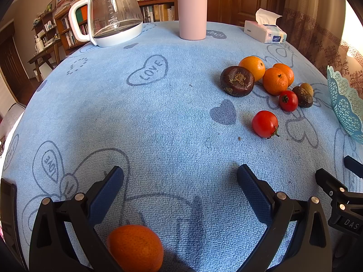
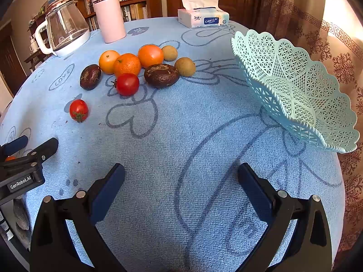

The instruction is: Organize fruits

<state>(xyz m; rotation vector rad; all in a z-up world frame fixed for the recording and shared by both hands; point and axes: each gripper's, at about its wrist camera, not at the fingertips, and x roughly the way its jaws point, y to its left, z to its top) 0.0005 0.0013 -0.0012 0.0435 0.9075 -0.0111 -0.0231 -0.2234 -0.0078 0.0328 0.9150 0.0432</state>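
Left claw (image 1: pixel 180 172) spread wide, empty; right claw (image 2: pixel 181 171) likewise; basket (image 2: pixel 295 86) unfilled.

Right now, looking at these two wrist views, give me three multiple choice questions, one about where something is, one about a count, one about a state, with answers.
1. Where is the lone orange?
A. In the basket
B. Close under the left gripper, apart from the fruit pile
C. Beside the tissue box

2. How many red tomatoes lie on the cloth?
A. One
B. Two
C. Four

3. What is in the mesh basket?
A. Nothing visible
B. Oranges
C. A tomato

Answers: B, it sits low between the left gripper arms; B, one tomato by the pile and another tomato nearer; A, its mesh shows bare.
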